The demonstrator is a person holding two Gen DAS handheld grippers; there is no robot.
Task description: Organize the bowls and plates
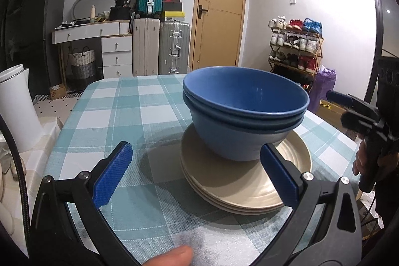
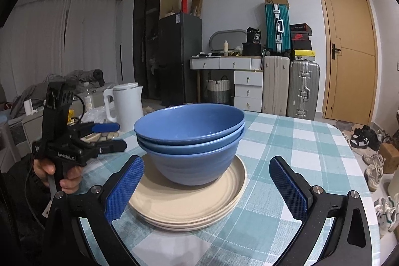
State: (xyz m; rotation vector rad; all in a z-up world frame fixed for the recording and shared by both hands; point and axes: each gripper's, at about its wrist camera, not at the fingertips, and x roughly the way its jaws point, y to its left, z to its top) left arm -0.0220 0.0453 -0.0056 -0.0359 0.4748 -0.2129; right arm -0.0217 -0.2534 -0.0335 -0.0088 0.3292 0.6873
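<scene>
Three nested blue bowls [image 1: 245, 114] sit on a stack of beige plates [image 1: 239, 181] on the checked tablecloth [image 1: 129, 114]. My left gripper [image 1: 197, 171] is open and empty, just in front of the stack, its right pad beside the plates' rim. In the right wrist view the bowls [image 2: 192, 138] and plates [image 2: 189, 201] are centred; my right gripper [image 2: 208, 188] is open and empty, jaws either side of the plates' near edge. The left gripper [image 2: 109, 136] shows at the left, the right gripper [image 1: 349, 104] at the right.
A white kettle [image 2: 127, 109] stands off the table's left side; it also shows in the left wrist view [image 1: 17, 106]. Suitcases [image 1: 159, 46], drawers and a door stand behind. A shoe rack [image 1: 296, 46] is at the right. The table's far edge [image 1: 139, 77] is rounded.
</scene>
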